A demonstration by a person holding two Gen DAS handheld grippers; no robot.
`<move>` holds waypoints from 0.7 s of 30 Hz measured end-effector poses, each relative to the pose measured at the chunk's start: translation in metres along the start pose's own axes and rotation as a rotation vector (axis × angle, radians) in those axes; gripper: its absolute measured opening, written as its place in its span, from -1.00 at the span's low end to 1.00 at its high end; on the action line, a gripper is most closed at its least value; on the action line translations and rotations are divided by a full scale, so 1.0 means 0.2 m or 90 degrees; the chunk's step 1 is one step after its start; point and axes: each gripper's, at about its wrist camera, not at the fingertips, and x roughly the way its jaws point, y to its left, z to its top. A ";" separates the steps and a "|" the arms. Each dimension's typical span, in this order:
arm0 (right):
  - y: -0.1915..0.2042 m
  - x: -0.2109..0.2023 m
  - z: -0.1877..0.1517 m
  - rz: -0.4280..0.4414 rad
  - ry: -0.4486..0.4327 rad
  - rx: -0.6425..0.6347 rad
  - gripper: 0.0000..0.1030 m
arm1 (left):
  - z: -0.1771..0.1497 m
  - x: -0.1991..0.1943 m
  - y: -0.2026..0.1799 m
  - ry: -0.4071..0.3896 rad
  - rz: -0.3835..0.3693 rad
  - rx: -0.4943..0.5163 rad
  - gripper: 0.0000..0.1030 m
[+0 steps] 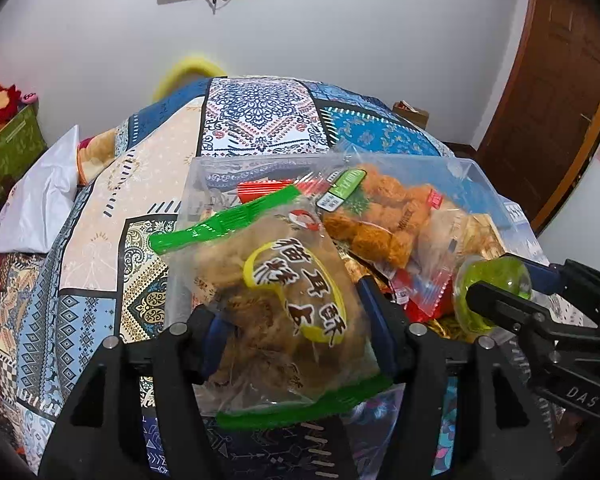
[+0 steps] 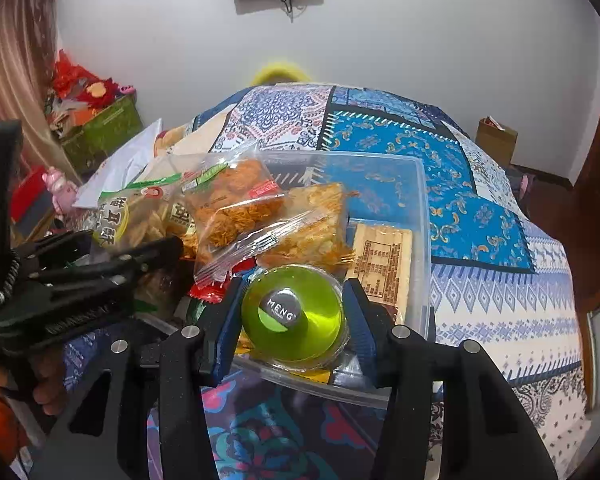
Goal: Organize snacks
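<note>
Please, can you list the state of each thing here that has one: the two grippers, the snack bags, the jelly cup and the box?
left gripper: shut on the green-edged snack bag, held above the box.
right gripper: shut on the green jelly cup, sealed.
orange snack bag: sealed, lying on the pile.
clear plastic box: open, no lid on, heaped with snacks.
</note>
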 end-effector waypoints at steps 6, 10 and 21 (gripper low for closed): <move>-0.01 -0.10 0.01 0.018 -0.018 0.016 0.03 | 0.03 -0.10 -0.02 0.015 -0.050 -0.007 0.37; 0.00 -0.24 0.02 0.024 -0.044 0.018 0.03 | 0.05 -0.27 -0.06 -0.033 -0.031 0.013 0.42; 0.06 -0.81 0.03 0.037 -0.166 0.017 0.04 | 0.02 -0.93 -0.16 -0.197 -0.007 0.036 0.43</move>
